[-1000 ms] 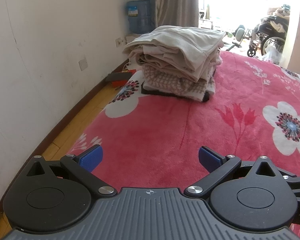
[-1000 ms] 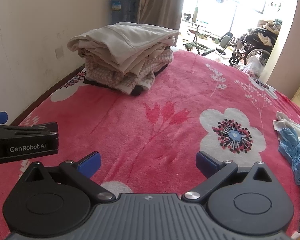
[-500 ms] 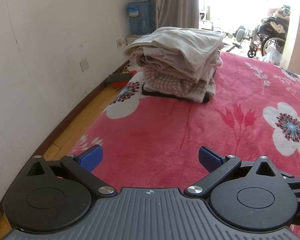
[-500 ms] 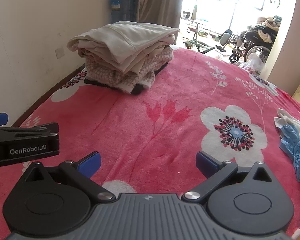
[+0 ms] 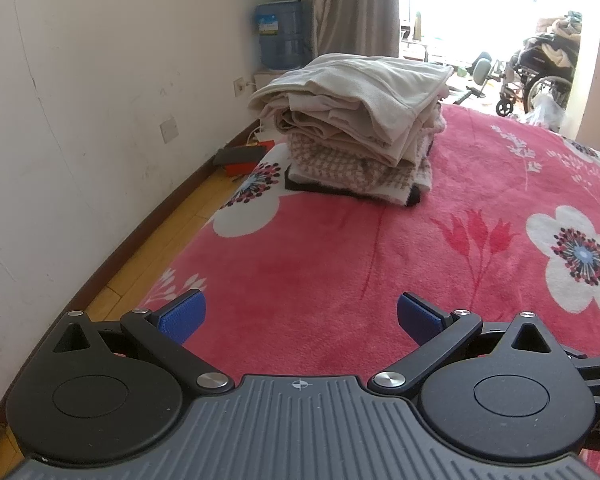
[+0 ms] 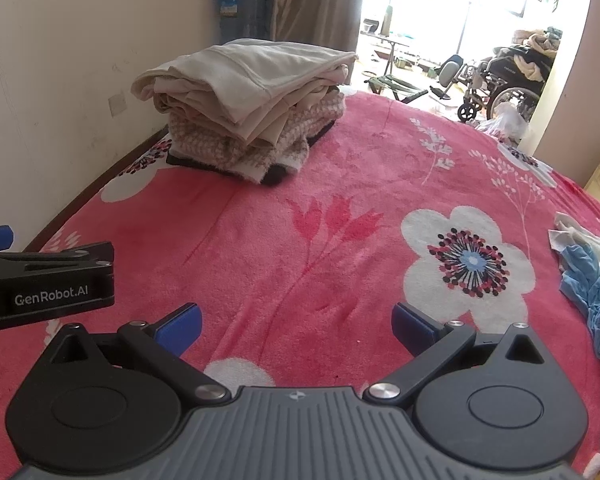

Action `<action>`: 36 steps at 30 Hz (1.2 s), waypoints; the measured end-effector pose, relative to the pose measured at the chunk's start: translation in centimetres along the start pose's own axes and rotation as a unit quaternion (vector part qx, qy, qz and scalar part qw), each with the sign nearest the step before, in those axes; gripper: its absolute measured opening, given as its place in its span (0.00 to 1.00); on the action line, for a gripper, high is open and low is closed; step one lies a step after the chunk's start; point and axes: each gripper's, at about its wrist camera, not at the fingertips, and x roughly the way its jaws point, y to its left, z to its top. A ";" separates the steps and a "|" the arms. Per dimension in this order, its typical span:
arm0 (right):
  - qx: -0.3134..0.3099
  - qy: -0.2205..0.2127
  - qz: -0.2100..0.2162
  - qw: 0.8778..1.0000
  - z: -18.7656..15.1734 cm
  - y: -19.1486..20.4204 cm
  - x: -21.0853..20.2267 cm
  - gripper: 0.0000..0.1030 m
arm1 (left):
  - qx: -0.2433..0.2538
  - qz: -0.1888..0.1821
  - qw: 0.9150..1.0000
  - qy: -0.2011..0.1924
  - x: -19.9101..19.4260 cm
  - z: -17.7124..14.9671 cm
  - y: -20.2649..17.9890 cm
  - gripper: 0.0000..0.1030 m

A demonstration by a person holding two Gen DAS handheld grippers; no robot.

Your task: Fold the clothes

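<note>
barely shifted: both wrist views tipped slightly; left gripper [image 5: 298, 316] and right gripper [image 6: 294, 326] jaws spread, empty; crumpled blue garment [image 6: 592, 292] at right edge unfolded.

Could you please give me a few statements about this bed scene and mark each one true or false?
1. The left gripper is clamped on a garment. False: its jaws stand apart, empty, above the pink blanket.
2. The stack of folded clothes has a beige garment on top. True.
3. The right gripper is open and holds nothing. True.
4. The crumpled blue garment lies on top of the stack. False: it lies apart from it, at the blanket's right edge in the right wrist view.
5. A blue water jug stands by the wall beyond the stack. True.
</note>
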 end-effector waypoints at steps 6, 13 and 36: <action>0.001 0.000 -0.001 1.000 0.1 0.0 0.0 1.00 | 0.001 0.000 1.000 0.000 0.0 0.0 0.0 1.00; 0.003 0.001 -0.002 1.000 0.1 -0.1 0.0 1.00 | 0.000 0.000 1.000 0.001 0.0 0.0 0.1 1.00; 0.000 -0.001 -0.004 1.000 0.0 0.2 -0.3 1.00 | -0.002 0.000 1.000 -0.001 -0.2 0.1 0.3 1.00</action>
